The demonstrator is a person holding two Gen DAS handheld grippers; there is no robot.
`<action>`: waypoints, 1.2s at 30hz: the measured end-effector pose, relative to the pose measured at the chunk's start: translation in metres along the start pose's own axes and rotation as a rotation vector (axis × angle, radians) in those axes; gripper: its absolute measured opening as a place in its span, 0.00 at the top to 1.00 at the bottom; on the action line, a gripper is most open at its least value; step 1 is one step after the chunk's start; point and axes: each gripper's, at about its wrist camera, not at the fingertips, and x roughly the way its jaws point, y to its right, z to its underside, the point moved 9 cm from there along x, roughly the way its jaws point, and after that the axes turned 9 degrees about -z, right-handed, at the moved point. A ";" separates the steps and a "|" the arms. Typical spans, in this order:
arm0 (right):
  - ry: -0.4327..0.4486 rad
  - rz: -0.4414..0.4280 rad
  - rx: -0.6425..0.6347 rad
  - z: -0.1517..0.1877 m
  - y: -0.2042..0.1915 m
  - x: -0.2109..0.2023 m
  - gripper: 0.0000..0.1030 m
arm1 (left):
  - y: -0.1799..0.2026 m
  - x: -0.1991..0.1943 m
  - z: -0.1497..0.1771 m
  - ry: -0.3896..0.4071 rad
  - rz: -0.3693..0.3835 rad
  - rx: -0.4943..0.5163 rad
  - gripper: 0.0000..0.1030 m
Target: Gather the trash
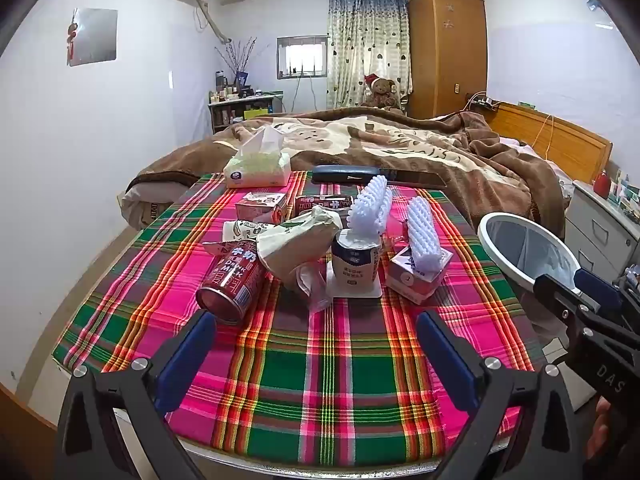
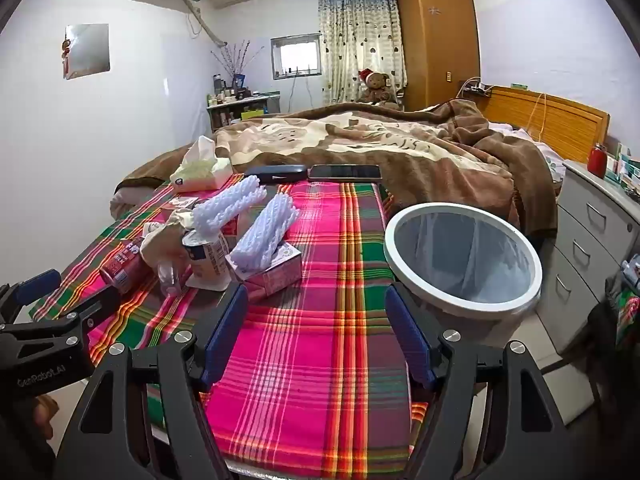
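Observation:
Trash lies in a heap on the plaid tablecloth (image 1: 320,380): a red milk can (image 1: 230,284) on its side, a crumpled paper bag (image 1: 296,246), a paper cup (image 1: 356,264) with white foam netting (image 1: 372,208) in it, and a small pink carton (image 1: 416,280) holding another foam net (image 1: 422,236). My left gripper (image 1: 316,344) hovers open over the cloth just short of the heap, nothing between its fingers. My right gripper (image 2: 316,324) is open too, over bare cloth between the carton (image 2: 276,272) and the white-rimmed bin (image 2: 460,260).
A tissue box (image 1: 256,168), a dark case (image 1: 344,174) and a phone (image 2: 344,172) lie at the table's far edge. Behind is a bed with a brown blanket (image 1: 400,144). Grey drawers (image 2: 592,248) stand right of the bin.

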 end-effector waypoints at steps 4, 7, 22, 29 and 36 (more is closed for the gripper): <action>-0.006 -0.002 0.005 0.001 -0.001 0.000 0.30 | 0.000 0.000 0.001 -0.010 0.005 -0.001 0.01; -0.005 0.002 0.007 0.001 -0.001 0.000 0.30 | 0.000 0.000 0.001 -0.006 0.004 -0.001 0.01; -0.006 0.016 0.002 0.002 0.000 -0.002 0.30 | -0.005 -0.003 0.001 -0.007 -0.005 -0.013 0.01; -0.009 0.020 0.002 0.002 0.001 -0.002 0.30 | -0.006 -0.005 0.001 -0.005 -0.005 -0.012 0.01; -0.006 0.025 0.000 0.000 0.000 -0.003 0.30 | -0.007 -0.005 0.001 -0.004 -0.004 -0.012 0.01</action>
